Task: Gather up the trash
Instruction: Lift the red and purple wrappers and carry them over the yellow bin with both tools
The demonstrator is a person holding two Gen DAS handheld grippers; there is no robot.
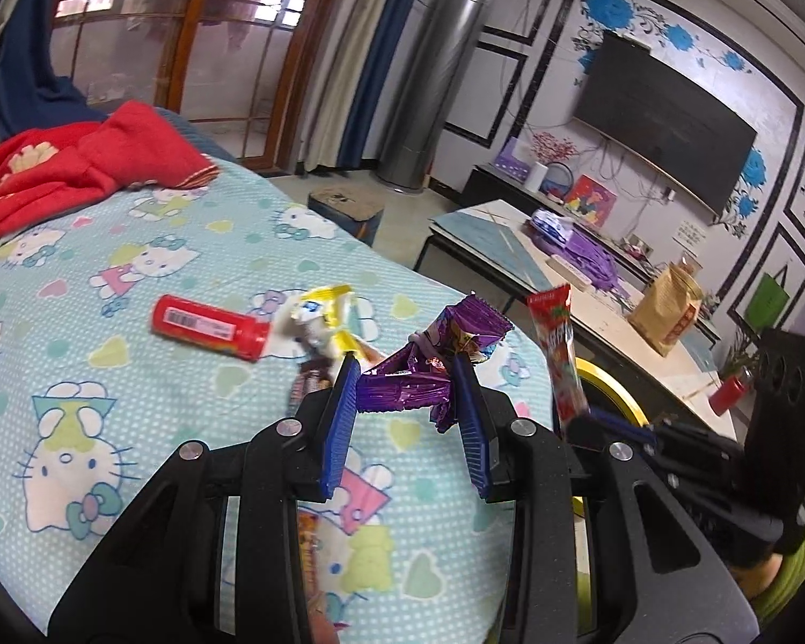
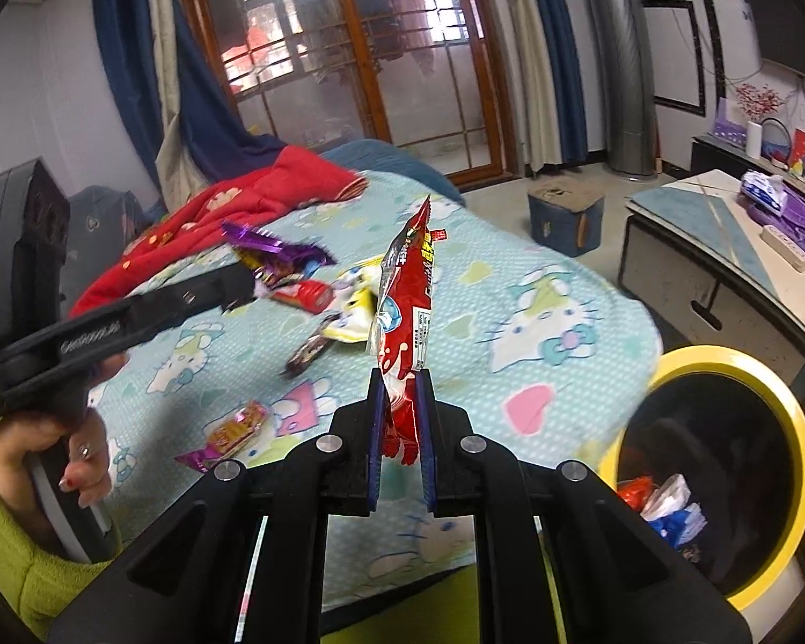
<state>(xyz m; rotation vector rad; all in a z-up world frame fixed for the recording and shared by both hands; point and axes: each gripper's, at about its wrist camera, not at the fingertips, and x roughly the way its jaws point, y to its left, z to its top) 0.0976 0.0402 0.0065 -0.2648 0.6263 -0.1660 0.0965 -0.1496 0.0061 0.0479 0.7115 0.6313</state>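
The left gripper [image 1: 408,375] clamps a crumpled purple wrapper [image 1: 429,370] above the bed [image 1: 134,279]. The right gripper [image 2: 401,381] pinches a red snack packet [image 2: 405,316] upright, near the yellow-rimmed bin [image 2: 789,408] beside the bed.

1. Left black two-finger gripper [image 1: 408,375], with blue ribbed pads, is clamped on a crumpled purple foil wrapper [image 1: 429,370].
2. Right black gripper [image 2: 401,375] pinches a red plastic snack packet [image 2: 402,322] upright between near-closed jaws.
3. A green-sleeved hand [image 2: 75,451] grips the left handle.

text: none legible | red wrapper [image 2: 402,290] print: blurred
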